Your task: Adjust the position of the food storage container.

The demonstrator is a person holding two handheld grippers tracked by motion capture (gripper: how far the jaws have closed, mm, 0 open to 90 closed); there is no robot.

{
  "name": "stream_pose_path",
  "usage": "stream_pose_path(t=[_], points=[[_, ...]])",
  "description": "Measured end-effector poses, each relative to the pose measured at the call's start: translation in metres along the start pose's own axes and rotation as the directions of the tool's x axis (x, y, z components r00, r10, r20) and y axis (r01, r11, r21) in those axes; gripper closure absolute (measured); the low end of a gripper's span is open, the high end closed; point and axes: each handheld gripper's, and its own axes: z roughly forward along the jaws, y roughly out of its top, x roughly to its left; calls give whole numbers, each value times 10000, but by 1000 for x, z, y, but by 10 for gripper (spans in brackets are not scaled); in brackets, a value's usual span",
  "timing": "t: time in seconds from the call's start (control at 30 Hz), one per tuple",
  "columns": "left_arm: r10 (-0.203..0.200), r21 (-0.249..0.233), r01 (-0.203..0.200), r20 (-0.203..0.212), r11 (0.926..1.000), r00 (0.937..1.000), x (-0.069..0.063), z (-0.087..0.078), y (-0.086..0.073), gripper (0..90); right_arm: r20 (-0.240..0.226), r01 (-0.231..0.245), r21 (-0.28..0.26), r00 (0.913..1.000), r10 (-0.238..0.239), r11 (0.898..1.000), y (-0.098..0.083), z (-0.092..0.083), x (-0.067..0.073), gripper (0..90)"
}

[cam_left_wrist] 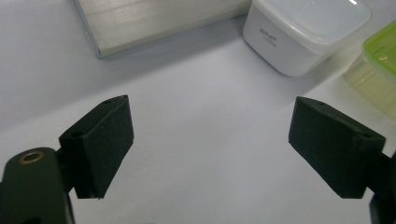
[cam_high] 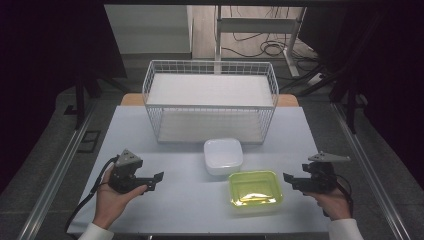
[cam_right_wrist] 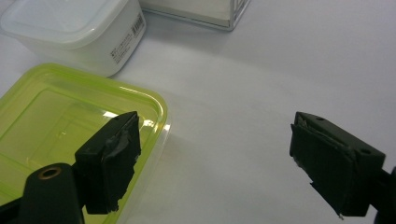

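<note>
A white square lidded container (cam_high: pixel 223 155) sits in the middle of the table, in front of a white wire basket (cam_high: pixel 210 100). A yellow-green lidded container (cam_high: pixel 254 188) lies just to its right and nearer me. My left gripper (cam_high: pixel 158 179) is held at the left of the table, open and empty, pointing toward the white container (cam_left_wrist: pixel 303 32). My right gripper (cam_high: pixel 289 178) is open and empty just right of the green container (cam_right_wrist: pixel 56 121). In the right gripper view the left jaw overlaps the green lid's edge.
The pale table (cam_high: pixel 170 200) has bare room at front left and front centre. The wire basket holds a white board on its upper shelf. Metal rails (cam_high: pixel 55 175) run along both sides of the table. Cables lie on the floor behind.
</note>
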Motion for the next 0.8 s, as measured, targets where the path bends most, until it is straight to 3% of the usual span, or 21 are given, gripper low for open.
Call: stream_pose_path(t=[0.37, 0.57, 0.6, 0.8], points=[[-15, 315, 15, -8, 9995, 10000, -1, 4, -1, 139, 57, -215, 72, 9998, 214, 9997, 0, -2, -7, 195], [82, 752, -85, 31, 9971, 10000, 0, 10, -3, 136, 228, -205, 511, 9996, 194, 9985, 1, 0, -13, 206], [-43, 859, 25, 209, 9963, 9998, 0, 10, -5, 136, 253, -259, 518, 9994, 246, 9983, 2, -1, -13, 208], [-265, 847, 238, 316, 9961, 9991, 2, 6, -7, 134, 326, -483, 464, 9984, 468, 9978, 6, -8, -11, 233]])
